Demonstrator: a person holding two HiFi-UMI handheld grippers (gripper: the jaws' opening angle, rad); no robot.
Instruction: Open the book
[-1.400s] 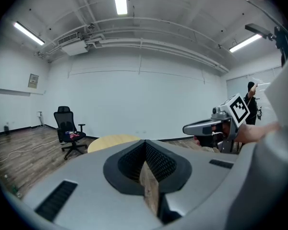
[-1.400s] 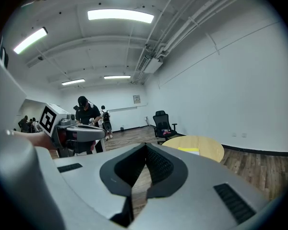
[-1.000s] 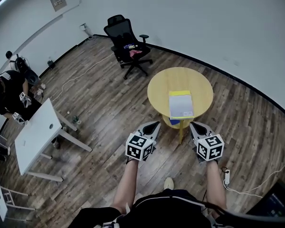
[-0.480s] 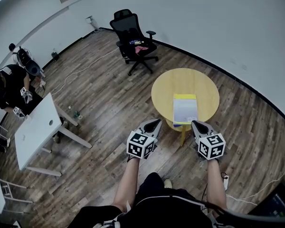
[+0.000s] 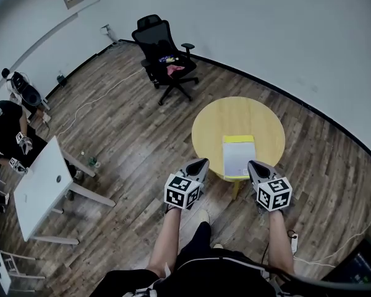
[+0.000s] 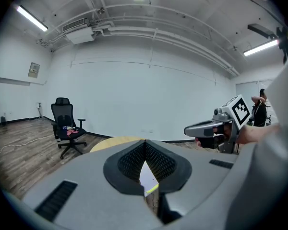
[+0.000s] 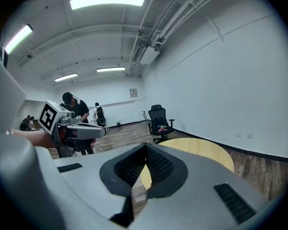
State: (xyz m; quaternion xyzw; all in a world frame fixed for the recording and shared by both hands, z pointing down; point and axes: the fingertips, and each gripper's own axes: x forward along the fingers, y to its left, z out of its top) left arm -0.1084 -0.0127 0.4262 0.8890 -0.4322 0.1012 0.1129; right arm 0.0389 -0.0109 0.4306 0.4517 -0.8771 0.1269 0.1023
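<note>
Here, in the head view, the book (image 5: 238,156) lies flat on the round yellow bench (image 5: 235,113), toward its six o'clock edge. The left claw (image 5: 200,163) is at the book's eight o'clock and the right claw (image 5: 253,164) at its four o'clock. In the left gripper view, the left claw (image 6: 145,143) has its tips pressed together on nothing, and a strip of the book (image 6: 147,178) shows below them. In the right gripper view, the right claw (image 7: 146,145) is likewise pinched together and empty, with the bench (image 7: 201,150) at one o'clock.
</note>
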